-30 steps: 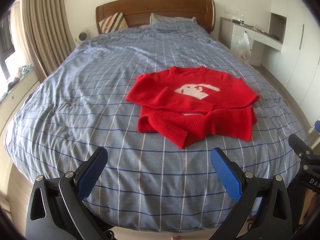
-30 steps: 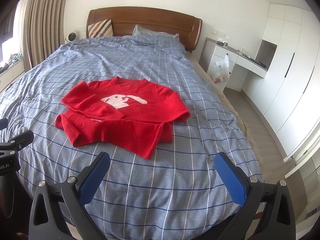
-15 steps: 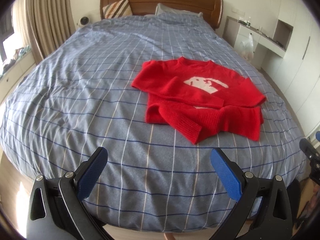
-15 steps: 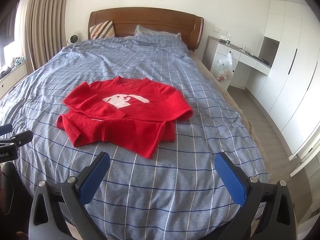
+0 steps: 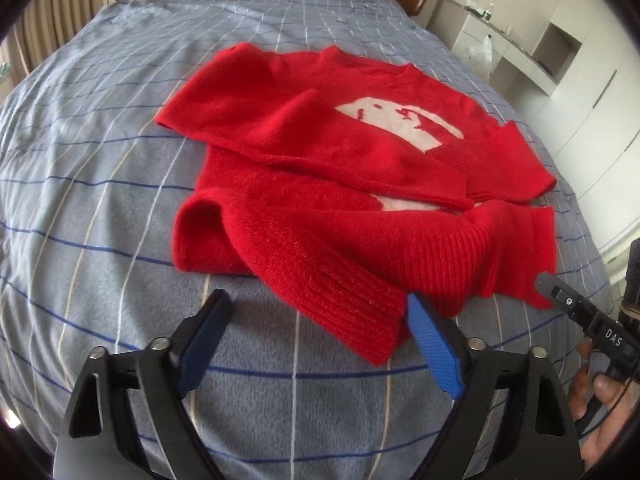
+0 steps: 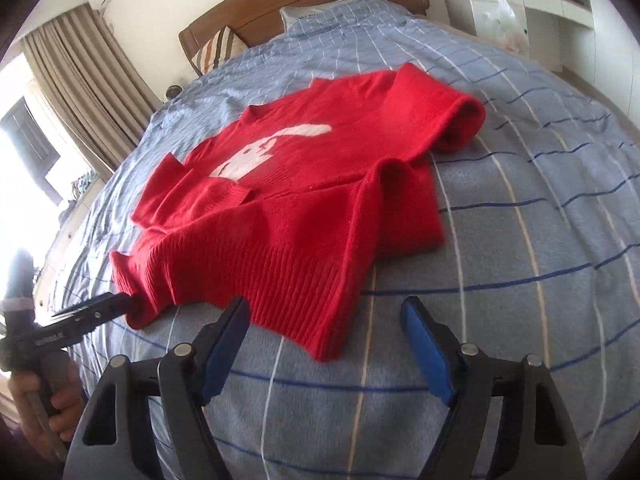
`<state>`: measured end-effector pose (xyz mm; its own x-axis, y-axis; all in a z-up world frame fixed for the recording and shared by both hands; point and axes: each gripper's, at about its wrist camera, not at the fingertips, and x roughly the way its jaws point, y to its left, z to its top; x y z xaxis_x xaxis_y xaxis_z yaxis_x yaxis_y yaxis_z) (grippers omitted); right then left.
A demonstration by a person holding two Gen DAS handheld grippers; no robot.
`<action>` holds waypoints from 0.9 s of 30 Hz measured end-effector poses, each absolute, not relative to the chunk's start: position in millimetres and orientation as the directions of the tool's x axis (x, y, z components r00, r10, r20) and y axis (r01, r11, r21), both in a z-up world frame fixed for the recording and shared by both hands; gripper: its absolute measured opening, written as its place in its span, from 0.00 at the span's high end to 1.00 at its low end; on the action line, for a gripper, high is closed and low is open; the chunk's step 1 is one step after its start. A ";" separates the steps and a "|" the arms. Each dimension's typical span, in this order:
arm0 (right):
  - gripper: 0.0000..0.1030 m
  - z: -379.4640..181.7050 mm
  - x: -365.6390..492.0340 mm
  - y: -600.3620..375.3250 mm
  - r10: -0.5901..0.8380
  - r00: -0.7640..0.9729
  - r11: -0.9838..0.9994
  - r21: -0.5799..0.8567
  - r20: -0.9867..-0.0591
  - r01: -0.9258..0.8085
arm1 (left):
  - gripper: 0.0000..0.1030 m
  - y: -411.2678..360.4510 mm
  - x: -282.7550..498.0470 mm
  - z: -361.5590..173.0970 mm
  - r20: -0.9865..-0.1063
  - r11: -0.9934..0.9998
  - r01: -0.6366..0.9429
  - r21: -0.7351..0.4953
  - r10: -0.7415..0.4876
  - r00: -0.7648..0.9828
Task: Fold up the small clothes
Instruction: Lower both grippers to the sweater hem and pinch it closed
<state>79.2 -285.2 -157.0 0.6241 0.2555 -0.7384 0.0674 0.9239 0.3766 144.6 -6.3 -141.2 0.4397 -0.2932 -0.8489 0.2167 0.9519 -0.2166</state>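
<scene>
Lying rumpled on the bed (image 5: 80,208), the red sweater (image 5: 340,168) has its sleeves folded across a white animal design, its ribbed hem facing both tongs. The left tongs (image 5: 316,336) are closing, blue pads spread, with a ribbed cuff (image 5: 352,304) between them near the right pad; contact is unclear. The right tongs (image 6: 326,338) are closing too, pads apart, the hem's lowest corner (image 6: 320,332) between them, unpinched. In the right view, the left tongs' tip sits at the hem's left corner. A hand (image 6: 48,396) grips its handle.
</scene>
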 end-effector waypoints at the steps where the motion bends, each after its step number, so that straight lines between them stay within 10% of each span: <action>1: 0.50 -161.2 85.0 -286.6 0.286 0.618 0.913 0.404 -0.732 0.057 | 0.54 -5.3 146.4 -144.4 -0.852 0.948 0.218 -0.231 -0.305 0.425; 3: 0.96 -164.4 90.5 -286.8 0.311 0.611 0.906 0.420 -0.728 0.039 | 0.93 -0.3 143.6 -142.3 -0.838 0.929 0.239 -0.283 -0.360 0.410; 14: 0.96 -127.0 -9.9 -305.6 0.497 0.492 0.831 0.556 -0.715 -0.030 | 0.91 63.9 51.9 -124.5 -0.813 0.842 0.362 -0.399 -0.508 0.285; 17: 0.96 -158.3 -8.0 -297.6 0.444 0.449 0.868 0.497 -0.775 -0.001 | 0.79 56.8 49.5 -147.2 -0.840 0.866 0.354 -0.353 -0.460 0.289; 22: 0.86 -175.3 -9.2 -298.9 0.425 0.471 0.870 0.492 -0.773 0.021 | 0.26 72.7 38.8 -141.6 -0.801 0.872 0.335 -0.357 -0.470 0.371; 27: 0.70 -176.9 -10.1 -303.5 0.468 0.478 0.839 0.544 -0.743 0.025 | 0.29 66.0 45.8 -141.9 -0.793 0.869 0.323 -0.375 -0.481 0.374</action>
<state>-10.1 -303.5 -176.9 0.4776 0.4681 -0.7435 0.0254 0.8385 0.5443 45.8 66.0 -141.9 0.3737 -0.4809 -0.7931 0.3230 0.8690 -0.3748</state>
